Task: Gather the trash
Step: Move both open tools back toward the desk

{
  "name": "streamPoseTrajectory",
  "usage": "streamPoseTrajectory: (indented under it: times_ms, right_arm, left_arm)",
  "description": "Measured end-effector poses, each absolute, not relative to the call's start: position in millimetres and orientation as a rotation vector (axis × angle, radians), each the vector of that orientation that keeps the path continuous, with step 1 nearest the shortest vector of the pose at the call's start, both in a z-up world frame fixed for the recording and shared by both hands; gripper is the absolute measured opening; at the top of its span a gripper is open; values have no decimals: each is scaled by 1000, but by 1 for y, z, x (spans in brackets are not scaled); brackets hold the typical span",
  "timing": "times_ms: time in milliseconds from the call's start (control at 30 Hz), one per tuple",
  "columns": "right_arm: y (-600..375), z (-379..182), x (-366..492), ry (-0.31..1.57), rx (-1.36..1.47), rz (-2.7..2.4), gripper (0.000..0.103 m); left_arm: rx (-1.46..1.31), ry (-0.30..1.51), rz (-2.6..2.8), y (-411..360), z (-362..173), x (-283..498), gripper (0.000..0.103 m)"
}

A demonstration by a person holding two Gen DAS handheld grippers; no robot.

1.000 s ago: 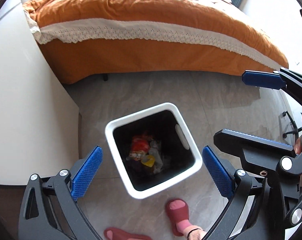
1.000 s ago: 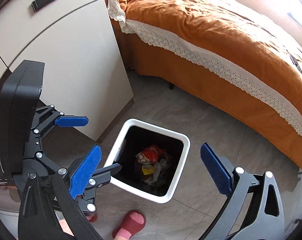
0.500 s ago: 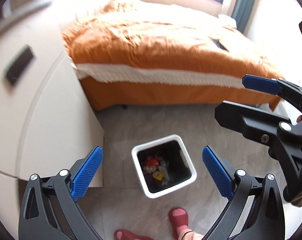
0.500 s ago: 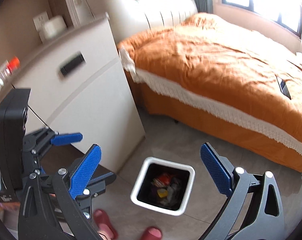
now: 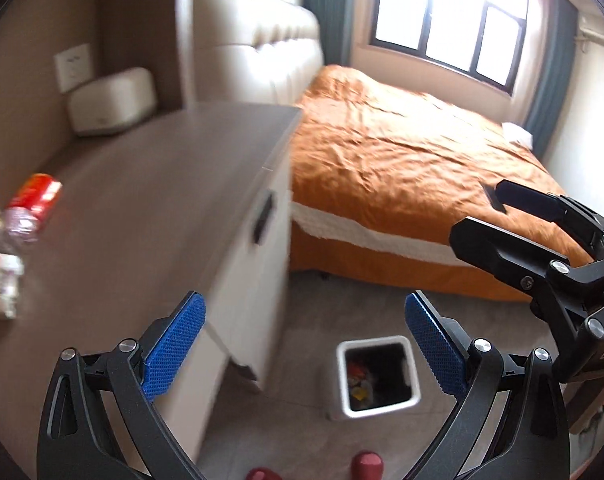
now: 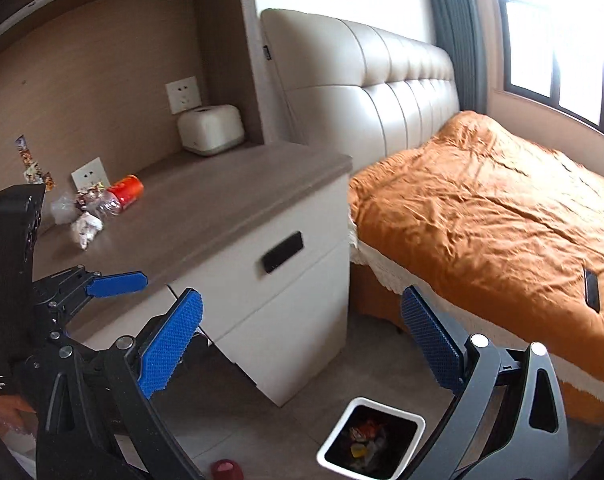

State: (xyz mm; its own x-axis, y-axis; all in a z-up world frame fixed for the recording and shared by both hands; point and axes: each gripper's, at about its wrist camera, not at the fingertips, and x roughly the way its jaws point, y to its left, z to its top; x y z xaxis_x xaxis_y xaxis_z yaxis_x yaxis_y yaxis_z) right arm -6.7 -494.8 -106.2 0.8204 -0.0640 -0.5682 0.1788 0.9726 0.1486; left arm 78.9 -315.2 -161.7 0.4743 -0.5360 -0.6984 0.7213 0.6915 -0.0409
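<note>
Meanwhile, both claws are hanging wide and holding nothing. The left claw (image 5: 303,350) is hovering past the bench (image 5: 150,216) edge, with the white trash bin (image 5: 375,376) on the floor at its 5 o'clock. The right claw (image 6: 302,346) is sitting above the floor, the bin (image 6: 371,438) at its 5 o'clock. Trash is lying on the bench at the right view's 10 o'clock: a red can (image 6: 126,191), a crushed clear bottle (image 6: 104,202) touching it, and a crumpled white wrapper (image 6: 85,230) just beside them.
</note>
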Motion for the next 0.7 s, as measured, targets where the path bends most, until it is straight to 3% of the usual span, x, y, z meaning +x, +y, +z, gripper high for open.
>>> streamPoseTrajectory:
  times_ms: [367, 700]
  right_arm:
    - [-403, -53, 69, 548, 72, 90, 99]
    - [-328, -45, 133, 554, 17, 180, 99]
  left_arm:
    - [214, 671, -553, -208, -115, 139, 98]
    - [190, 701, -438, -147, -129, 199, 98]
